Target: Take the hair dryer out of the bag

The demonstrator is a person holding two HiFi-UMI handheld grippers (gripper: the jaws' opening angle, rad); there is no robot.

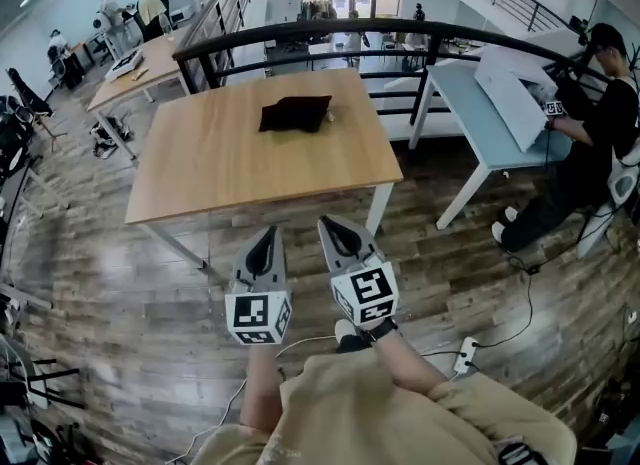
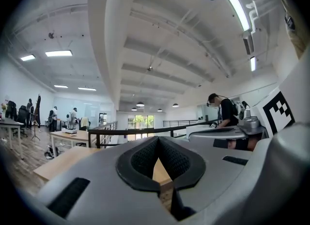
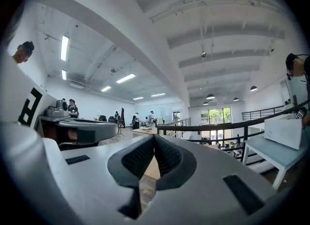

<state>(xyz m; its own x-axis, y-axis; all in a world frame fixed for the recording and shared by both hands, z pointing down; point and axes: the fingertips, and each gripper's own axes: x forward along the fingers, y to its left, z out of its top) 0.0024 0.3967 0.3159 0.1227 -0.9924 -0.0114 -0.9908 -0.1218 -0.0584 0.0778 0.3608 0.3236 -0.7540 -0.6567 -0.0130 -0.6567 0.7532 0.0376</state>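
Both closed tip to tip, nothing held: left gripper (image 1: 263,239), right gripper (image 1: 335,225), level, well short of the wooden table (image 1: 200,183). On its far half: black bag (image 1: 295,113), slumped; hair dryer unseen, presumably inside. Expect limp fabric around a rigid, smooth, fairly weighty body. Pin the bag mouth; grip the dryer by its handle.

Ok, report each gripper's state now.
Left grey gripper: shut, holding nothing.
Right grey gripper: shut, holding nothing.
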